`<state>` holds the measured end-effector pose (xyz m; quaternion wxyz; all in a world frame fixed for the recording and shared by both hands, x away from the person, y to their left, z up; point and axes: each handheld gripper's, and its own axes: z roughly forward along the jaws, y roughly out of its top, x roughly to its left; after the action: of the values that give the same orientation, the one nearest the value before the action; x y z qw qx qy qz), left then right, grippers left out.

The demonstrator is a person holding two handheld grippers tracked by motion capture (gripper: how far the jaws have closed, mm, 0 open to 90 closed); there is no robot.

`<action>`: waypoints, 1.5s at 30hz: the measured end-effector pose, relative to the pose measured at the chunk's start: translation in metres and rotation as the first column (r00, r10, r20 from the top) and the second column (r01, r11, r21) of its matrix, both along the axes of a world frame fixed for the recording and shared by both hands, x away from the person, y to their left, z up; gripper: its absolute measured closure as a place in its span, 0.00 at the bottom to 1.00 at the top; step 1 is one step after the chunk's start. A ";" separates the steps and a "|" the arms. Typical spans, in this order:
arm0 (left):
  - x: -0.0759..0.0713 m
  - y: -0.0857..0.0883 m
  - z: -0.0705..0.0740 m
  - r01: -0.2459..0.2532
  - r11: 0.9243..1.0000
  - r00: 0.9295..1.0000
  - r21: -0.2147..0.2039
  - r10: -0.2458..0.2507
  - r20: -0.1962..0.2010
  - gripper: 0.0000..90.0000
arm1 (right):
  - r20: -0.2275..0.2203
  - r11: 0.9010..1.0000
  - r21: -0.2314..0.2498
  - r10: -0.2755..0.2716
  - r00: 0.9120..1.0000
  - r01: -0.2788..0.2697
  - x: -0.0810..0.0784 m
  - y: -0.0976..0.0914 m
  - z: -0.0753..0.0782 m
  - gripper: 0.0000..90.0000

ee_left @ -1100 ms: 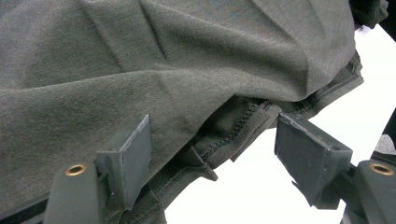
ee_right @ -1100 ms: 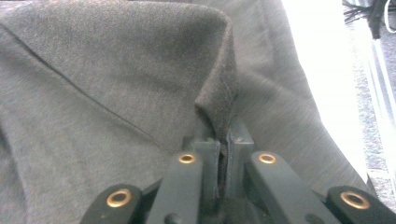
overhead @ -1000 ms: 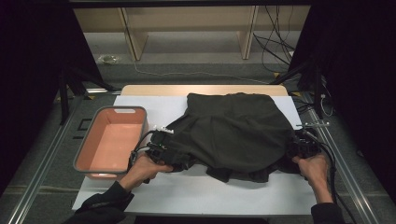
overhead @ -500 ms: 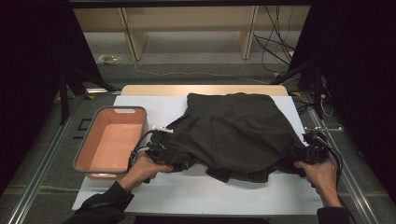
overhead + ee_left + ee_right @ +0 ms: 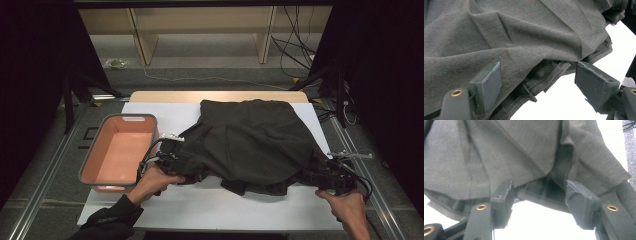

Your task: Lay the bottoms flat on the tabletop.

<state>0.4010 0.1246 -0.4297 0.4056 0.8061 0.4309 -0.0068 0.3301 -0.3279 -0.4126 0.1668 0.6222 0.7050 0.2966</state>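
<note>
no legible text or labels

The shirt (image 5: 255,142) was soft, matt, dark knit cloth with stitched hems. The tub (image 5: 120,152) at the table's left edge looked like smooth pink plastic. The table (image 5: 210,207) had a smooth, matt white top.

One dark garment (image 5: 252,142), one orange bin (image 5: 119,152), two grippers (image 5: 172,159)
</note>
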 end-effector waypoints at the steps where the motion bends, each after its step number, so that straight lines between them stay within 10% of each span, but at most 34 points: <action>1: 0.000 0.000 0.000 0.001 1.000 1.000 0.001 -0.001 0.000 0.24 | 0.005 1.000 0.000 0.004 1.000 -0.004 -0.001 0.001 -0.001 0.46; 24: 0.000 -0.002 -0.002 0.006 1.000 1.000 0.010 -0.006 -0.009 0.24 | -0.169 0.984 -0.160 0.046 0.985 -0.073 0.046 0.037 -0.053 0.51; 34: 0.000 -0.002 -0.003 0.010 1.000 1.000 0.016 -0.010 -0.013 0.24 | -0.144 0.978 -0.205 0.009 0.990 -0.039 0.040 0.033 -0.049 0.95; 45: 0.001 0.000 -0.002 0.005 1.000 1.000 0.012 -0.004 -0.012 0.24 | -0.166 0.987 -0.155 0.026 0.986 -0.052 -0.003 0.016 -0.033 0.97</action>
<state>0.4022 0.1243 -0.4318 0.3981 0.8094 0.4315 -0.0099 0.3276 -0.3120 -0.4460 0.1517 0.6151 0.7498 0.1909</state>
